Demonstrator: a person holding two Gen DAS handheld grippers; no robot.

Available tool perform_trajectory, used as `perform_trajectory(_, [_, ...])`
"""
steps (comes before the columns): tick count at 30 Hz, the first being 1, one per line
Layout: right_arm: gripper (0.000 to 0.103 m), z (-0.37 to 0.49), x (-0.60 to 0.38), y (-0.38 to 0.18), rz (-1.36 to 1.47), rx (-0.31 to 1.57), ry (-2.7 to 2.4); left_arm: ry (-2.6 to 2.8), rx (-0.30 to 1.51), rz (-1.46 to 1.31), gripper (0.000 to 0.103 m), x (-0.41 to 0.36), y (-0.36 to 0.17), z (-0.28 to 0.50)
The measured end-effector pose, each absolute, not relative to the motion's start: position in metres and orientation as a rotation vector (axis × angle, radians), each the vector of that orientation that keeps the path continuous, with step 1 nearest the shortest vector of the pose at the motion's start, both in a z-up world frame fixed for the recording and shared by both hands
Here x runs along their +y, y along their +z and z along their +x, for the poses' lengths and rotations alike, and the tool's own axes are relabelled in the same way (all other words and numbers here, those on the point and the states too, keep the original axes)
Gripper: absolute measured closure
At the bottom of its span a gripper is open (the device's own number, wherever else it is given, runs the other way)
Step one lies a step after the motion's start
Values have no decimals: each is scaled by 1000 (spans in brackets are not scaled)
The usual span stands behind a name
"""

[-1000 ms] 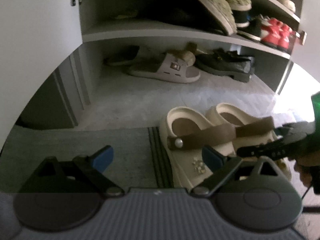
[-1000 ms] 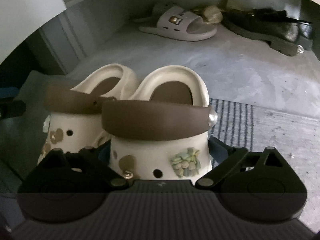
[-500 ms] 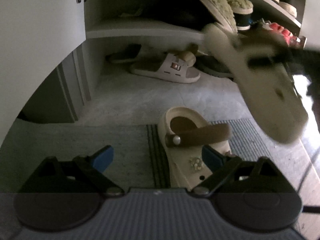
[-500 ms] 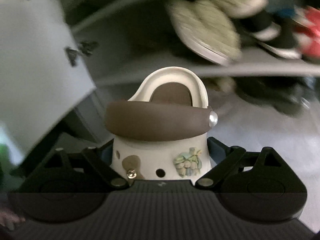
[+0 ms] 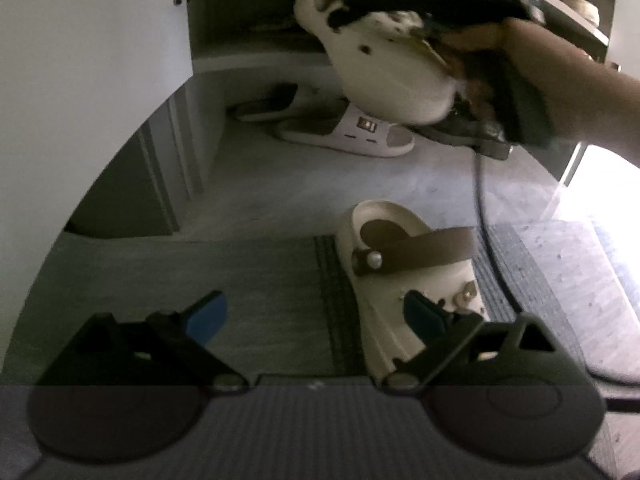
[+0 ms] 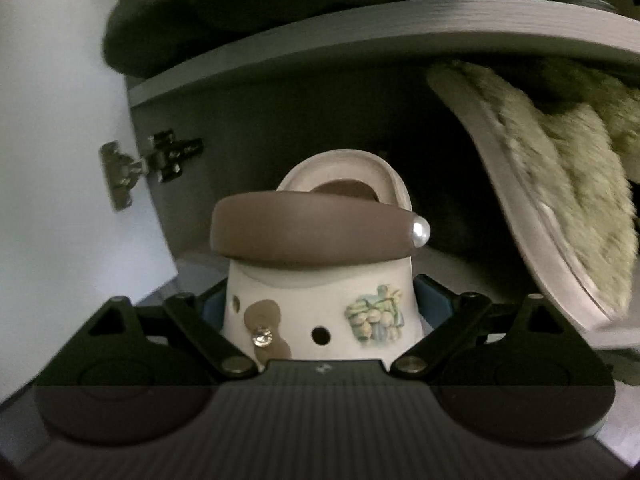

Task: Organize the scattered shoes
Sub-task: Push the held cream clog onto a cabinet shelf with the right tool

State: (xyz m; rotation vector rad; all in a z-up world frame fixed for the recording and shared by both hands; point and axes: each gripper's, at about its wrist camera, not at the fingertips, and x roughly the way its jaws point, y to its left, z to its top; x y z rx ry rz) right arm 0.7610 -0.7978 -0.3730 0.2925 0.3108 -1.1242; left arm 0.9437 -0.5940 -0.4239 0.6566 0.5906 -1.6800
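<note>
We have just lifted one clog (image 6: 320, 280), clamped in our right gripper (image 6: 320, 316), up toward the shelf (image 6: 360, 28), while our left gripper (image 5: 316, 316) hangs apart over its mate (image 5: 400, 280).

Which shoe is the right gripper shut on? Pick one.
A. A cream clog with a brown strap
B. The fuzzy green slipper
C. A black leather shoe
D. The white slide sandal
A: in the right wrist view the right gripper pinches the cream clog at its toe, raised before the shelf.
</note>
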Motion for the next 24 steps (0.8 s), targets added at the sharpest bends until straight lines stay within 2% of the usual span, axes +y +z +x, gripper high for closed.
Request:
perform_trajectory(16, [7,808,-841,-360,253,362,-1237,-1705,596,676,7,-586,-427,940])
perform_trajectory(21, [9,821,-862,-353,248,403,-1245,-1706,613,674,7,-585,-429,939])
perform_trajectory(24, [10,825,-864,-342,167,358,-1274,-1712,612,672,7,-583,-428,937])
